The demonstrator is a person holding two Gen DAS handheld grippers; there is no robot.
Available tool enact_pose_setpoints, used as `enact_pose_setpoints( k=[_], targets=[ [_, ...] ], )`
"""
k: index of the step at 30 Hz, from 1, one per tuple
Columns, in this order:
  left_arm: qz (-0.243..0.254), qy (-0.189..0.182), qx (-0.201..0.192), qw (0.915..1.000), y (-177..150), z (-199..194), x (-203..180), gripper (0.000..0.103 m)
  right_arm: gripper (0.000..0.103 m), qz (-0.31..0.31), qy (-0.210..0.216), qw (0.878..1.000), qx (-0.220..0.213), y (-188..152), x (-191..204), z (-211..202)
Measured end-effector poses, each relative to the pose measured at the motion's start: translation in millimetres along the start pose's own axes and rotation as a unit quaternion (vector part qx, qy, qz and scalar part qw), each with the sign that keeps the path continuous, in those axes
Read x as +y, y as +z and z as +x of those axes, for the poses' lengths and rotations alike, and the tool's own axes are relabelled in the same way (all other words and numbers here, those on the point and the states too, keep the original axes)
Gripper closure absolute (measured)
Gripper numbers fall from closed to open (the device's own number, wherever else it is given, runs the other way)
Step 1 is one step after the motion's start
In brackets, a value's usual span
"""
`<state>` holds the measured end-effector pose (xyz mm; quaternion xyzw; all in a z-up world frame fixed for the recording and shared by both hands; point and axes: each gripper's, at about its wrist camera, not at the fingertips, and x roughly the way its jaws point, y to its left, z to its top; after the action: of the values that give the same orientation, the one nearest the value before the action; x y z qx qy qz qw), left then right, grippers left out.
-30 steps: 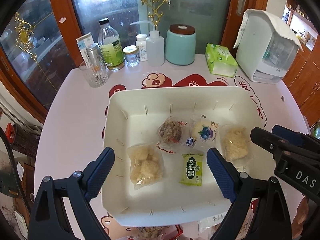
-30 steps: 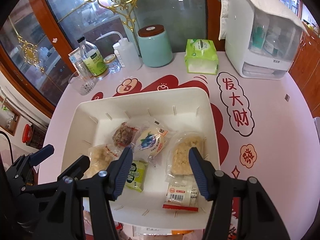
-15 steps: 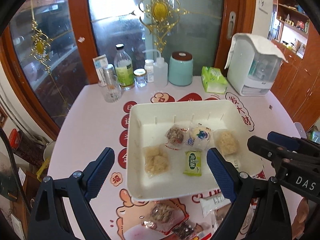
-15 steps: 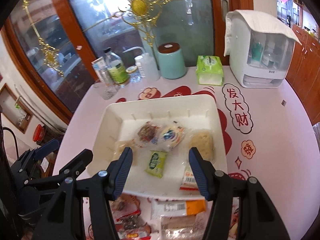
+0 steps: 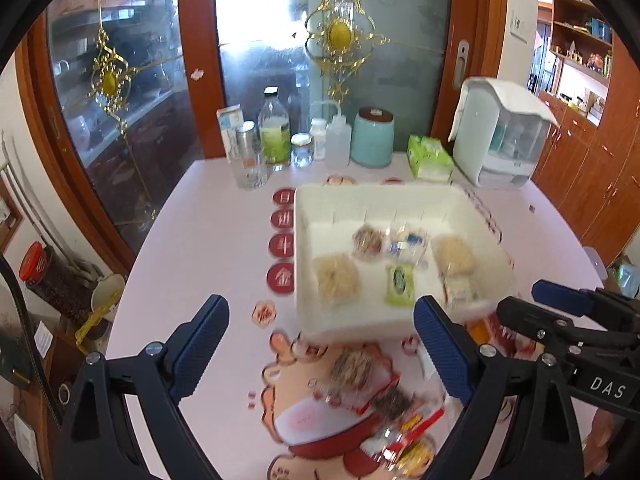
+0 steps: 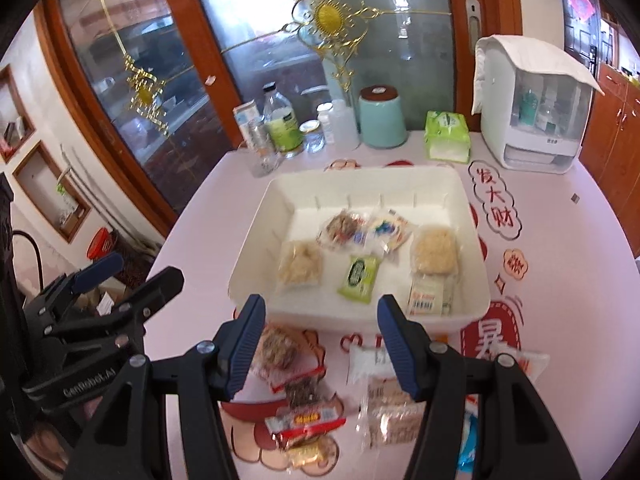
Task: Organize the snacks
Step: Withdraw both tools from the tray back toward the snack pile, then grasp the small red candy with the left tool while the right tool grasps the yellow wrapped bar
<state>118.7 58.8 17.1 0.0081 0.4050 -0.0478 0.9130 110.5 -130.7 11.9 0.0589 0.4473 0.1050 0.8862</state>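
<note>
Snacks (image 6: 316, 404) still loose lie in a small pile on the table (image 6: 580, 280), right under and just past our right gripper (image 6: 320, 346), whose fingers are apart and hold nothing. Our left gripper (image 5: 320, 354) is wide apart and empty too, a bit off to the side. Farther away sits the white bin (image 6: 256, 240) with six packs inside.

Table left of tray (image 5: 304, 240) bare, loose snacks (image 6: 304, 416) crowd front, bottles (image 5: 276, 136) behind
</note>
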Motion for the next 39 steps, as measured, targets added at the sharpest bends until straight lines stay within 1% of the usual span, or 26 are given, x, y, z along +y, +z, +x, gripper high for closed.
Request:
enact_pose_setpoints(
  k=[4,9,11,14,16,19,21,24,26,29,30,31,32,33,37,39],
  targets=[
    [0.007,0.004,0.025,0.9996,-37,5,12,0.010,0.044,-0.015,-0.002,1.000,0.020,-27,5,8],
    [0.023,-0.006,0.068,0.9974,-83,23,28,0.010,0.044,-0.035,0.003,0.997,0.073,-72,7,33],
    [0.032,-0.020,0.083,0.9958,-101,29,34,0.010,0.044,-0.037,0.008,0.995,0.096,-90,5,44],
    [0.055,-0.049,0.098,0.9925,-127,34,40,0.010,0.044,-0.035,0.007,0.992,0.119,-112,3,58],
    [0.070,-0.056,0.103,0.9905,-140,35,44,0.010,0.044,-0.029,0.012,0.990,0.138,-125,1,68],
    [0.099,-0.068,0.114,0.9861,-164,35,48,0.010,0.044,-0.036,0.019,0.987,0.154,-140,2,78],
    [0.125,-0.072,0.125,0.9816,-178,37,48,0.010,0.044,-0.047,0.026,0.986,0.161,-149,5,81],
    [0.181,-0.068,0.124,0.9732,-197,36,44,0.010,0.044,-0.056,0.025,0.983,0.175,-160,6,87],
    [0.222,-0.058,0.124,0.9655,-209,37,41,0.011,0.044,-0.046,0.025,0.981,0.186,-168,5,90],
    [0.255,-0.051,0.133,0.9565,-219,42,38,0.018,0.044,-0.024,0.027,0.979,0.202,-179,1,94],
    [0.258,-0.052,0.135,0.9553,-219,43,38,0.024,0.044,-0.018,0.029,0.978,0.207,-182,0,95],
    [0.260,-0.050,0.138,0.9543,-220,45,37,0.032,0.044,-0.014,0.031,0.977,0.211,-185,0,95],
    [0.260,-0.048,0.146,0.9534,-221,50,36,0.037,0.044,-0.010,0.036,0.976,0.215,-187,1,95],
    [0.257,-0.048,0.151,0.9533,-221,53,37,0.045,0.044,-0.008,0.040,0.975,0.218,-188,2,95],
    [0.210,-0.069,0.166,0.9611,-216,57,41,0.061,0.044,-0.006,0.049,0.975,0.216,-189,9,95],
    [0.187,-0.075,0.173,0.9641,-216,60,42,0.065,0.044,0.004,0.051,0.976,0.212,-187,11,98]
  ],
)
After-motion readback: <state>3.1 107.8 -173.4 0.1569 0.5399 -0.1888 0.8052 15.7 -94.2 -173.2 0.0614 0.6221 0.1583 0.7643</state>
